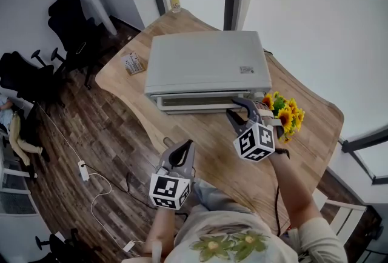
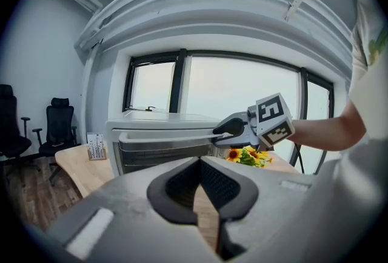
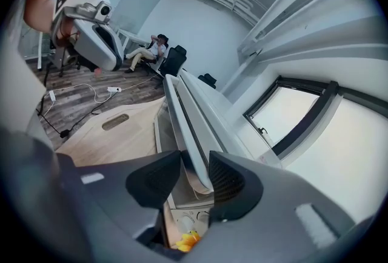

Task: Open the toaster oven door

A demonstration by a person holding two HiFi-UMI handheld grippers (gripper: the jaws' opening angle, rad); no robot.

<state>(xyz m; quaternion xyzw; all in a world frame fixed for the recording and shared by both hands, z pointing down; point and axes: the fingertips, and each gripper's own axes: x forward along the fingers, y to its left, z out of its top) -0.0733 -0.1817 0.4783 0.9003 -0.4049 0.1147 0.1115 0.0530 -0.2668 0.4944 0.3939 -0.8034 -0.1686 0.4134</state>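
The white toaster oven [image 1: 206, 62] stands on the wooden table [image 1: 206, 146], its door facing me. The long door handle [image 1: 194, 108] runs along the front's top edge. My right gripper [image 1: 233, 107] is at the handle's right end. In the right gripper view the handle [image 3: 185, 128] passes between the two black pads [image 3: 227, 180], and the right gripper [image 3: 195, 165] is shut on it. My left gripper [image 1: 185, 145] hovers near the table's front edge, well short of the oven, tips together and holding nothing. The left gripper view shows the oven [image 2: 163, 128] and the right gripper [image 2: 221, 130] ahead.
A bunch of artificial sunflowers [image 1: 285, 113] lies just right of the right gripper. A small card stand [image 1: 133, 63] sits left of the oven, a bottle [image 1: 174, 0] at the table's far end. Office chairs [image 1: 73, 25] and floor cables [image 1: 85, 171] are to the left.
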